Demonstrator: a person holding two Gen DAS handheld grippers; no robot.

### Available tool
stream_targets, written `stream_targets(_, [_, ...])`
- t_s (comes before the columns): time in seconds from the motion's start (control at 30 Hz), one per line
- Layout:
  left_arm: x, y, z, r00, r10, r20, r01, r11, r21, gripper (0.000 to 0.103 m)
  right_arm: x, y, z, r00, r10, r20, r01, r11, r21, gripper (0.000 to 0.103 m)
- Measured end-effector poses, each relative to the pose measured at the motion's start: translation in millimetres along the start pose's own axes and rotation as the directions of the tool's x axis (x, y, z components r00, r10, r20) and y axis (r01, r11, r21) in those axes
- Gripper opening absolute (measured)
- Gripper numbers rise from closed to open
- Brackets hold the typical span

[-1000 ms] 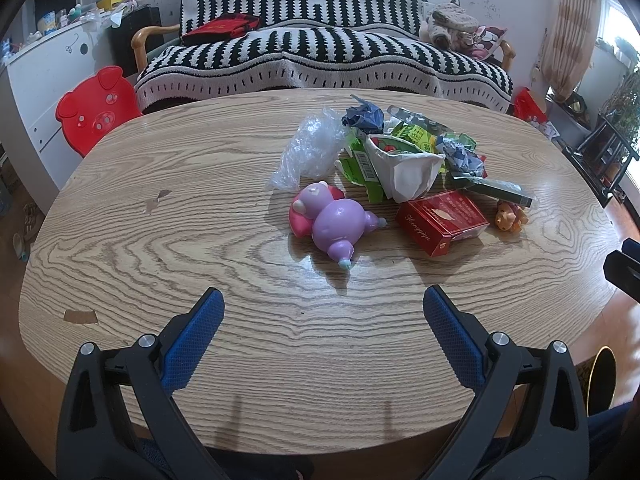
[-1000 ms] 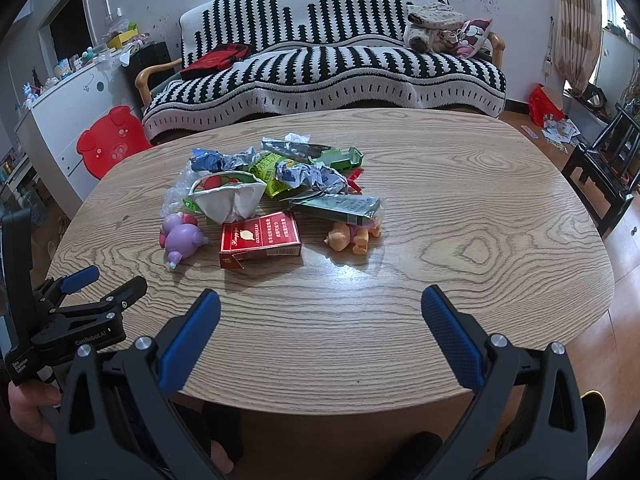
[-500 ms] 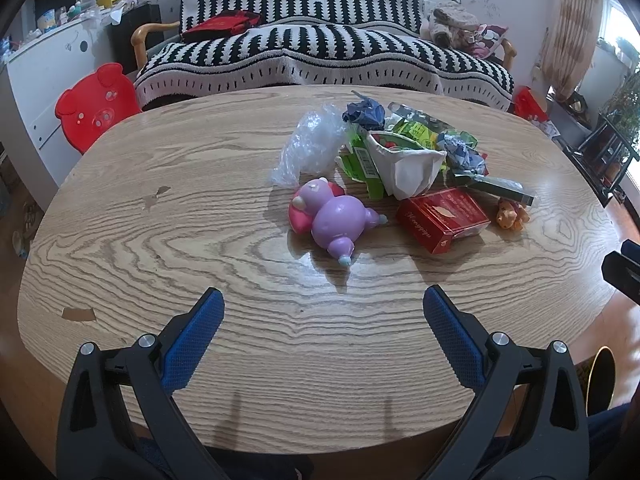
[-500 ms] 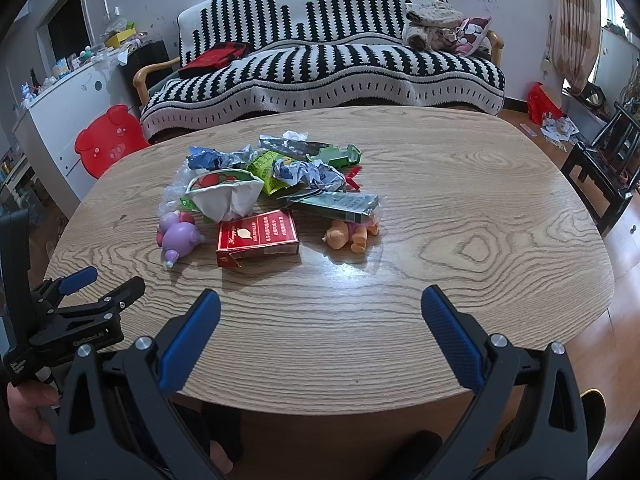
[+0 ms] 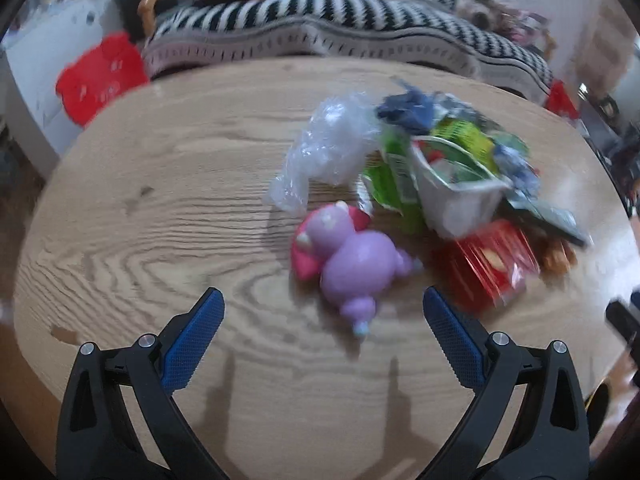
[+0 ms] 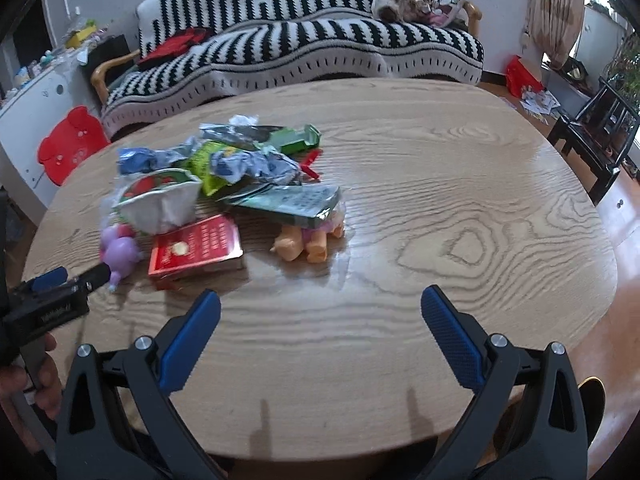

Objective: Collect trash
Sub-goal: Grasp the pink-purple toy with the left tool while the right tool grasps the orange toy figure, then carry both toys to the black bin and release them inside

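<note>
Both the left gripper (image 5: 323, 306) and the right gripper (image 6: 320, 306) have black plastic clamp arms with silver rivets and blue cross-hatched pads (image 6: 452, 336) on their fingers.

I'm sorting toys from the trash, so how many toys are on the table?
2: a purple toy at the pile's left edge, and an orange toy partly under the grey-green packet. Others may be hidden beneath the wrappers.

The desk (image 6: 460, 184) is pale wood with dark, wavy grain. On it lie a purple and pink toy (image 5: 352, 256), a red box (image 6: 196, 246) with a gold emblem, an orange toy (image 6: 304, 242), a clear plastic bag (image 5: 324, 152), and green, blue and white wrappers (image 6: 240, 164). Each hand-held gripper (image 6: 320, 328) is black with blue pads (image 6: 450, 336). The sofa (image 6: 304, 44) behind is striped black and white.
</note>
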State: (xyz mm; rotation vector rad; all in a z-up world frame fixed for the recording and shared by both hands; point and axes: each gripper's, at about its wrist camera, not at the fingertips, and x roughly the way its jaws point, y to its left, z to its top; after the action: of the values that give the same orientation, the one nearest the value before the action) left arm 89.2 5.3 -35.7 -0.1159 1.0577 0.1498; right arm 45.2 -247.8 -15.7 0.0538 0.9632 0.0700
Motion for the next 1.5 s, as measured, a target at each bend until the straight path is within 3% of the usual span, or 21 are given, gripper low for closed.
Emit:
stream_targets(0.1, [21, -8, 10, 0.999, 0.041, -0.018, -0.041, 0.999, 0.001, 0.097, 26, 0, 12, 1.000, -0.003, -0.030, 0.003, 1.000, 0.012, 0.097])
stream_targets(0.33, [36, -15, 20, 0.999, 0.027, -0.022, -0.028, 1.000, -0.015, 0.097, 85, 6, 31, 0.995, -0.054, -0.085, 0.054, 0.999, 0.002, 0.094])
stream_targets(0.37, [37, -13, 19, 1.000, 0.017, -0.020, -0.017, 1.000, -0.024, 0.097, 90, 6, 31, 0.994, -0.057, -0.095, 0.057, 0.998, -0.005, 0.090])
stream_targets(0.47, [39, -10, 22, 0.999, -0.024, -0.024, 0.023, 0.999, -0.028, 0.093, 88, 7, 31, 0.995, -0.059, -0.081, 0.057, 0.998, -0.027, 0.059])
stream_targets(0.5, [39, -8, 22, 0.998, -0.050, -0.023, 0.049, 0.998, -0.030, 0.081, 87, 8, 31, 0.995, -0.056, -0.082, 0.054, 0.998, -0.032, 0.045])
stream_targets(0.53, [36, -7, 21, 0.996, -0.090, -0.013, 0.090, 0.995, -0.031, 0.065, 84, 8, 30, 0.995, -0.050, -0.087, 0.047, 0.998, -0.035, 0.045])
stream_targets(0.63, [24, -5, 13, 0.994, -0.105, 0.006, 0.105, 0.994, -0.012, 0.059, 69, 6, 23, 0.996, 0.000, -0.090, -0.002, 1.000, -0.019, 0.045])
stream_targets(0.77, [0, 5, 0, 0.984, -0.176, 0.010, 0.176, 0.984, -0.008, 0.057, 37, 7, 10, 0.996, 0.061, -0.073, -0.063, 0.997, -0.036, 0.045])
stream_targets(0.87, [-22, 9, -6, 0.982, -0.179, 0.052, 0.178, 0.984, 0.028, 0.057, 16, 7, -1, 0.992, 0.110, -0.068, -0.112, 0.993, -0.031, 0.045])
stream_targets(1.0, [-42, 6, -4, 0.977, -0.176, 0.121, 0.172, 0.984, 0.048, 0.057, -5, 9, -8, 0.994, 0.102, -0.026, -0.103, 0.993, -0.057, 0.044])
stream_targets(1.1, [-44, 1, -4, 0.977, -0.171, 0.128, 0.164, 0.984, 0.068, 0.057, -11, 7, -7, 0.995, 0.097, -0.010, -0.097, 0.994, -0.055, 0.044])
stream_targets(1.3, [-51, -28, -12, 0.970, -0.215, 0.112, 0.199, 0.970, 0.141, 0.057, -21, -8, -5, 0.996, 0.089, 0.020, -0.088, 0.996, -0.029, 0.044])
stream_targets(1.5, [-69, -96, -25, 0.947, -0.300, 0.115, 0.258, 0.922, 0.287, 0.057, -55, -62, -7, 0.995, 0.048, 0.090, -0.054, 0.996, 0.068, 0.044])
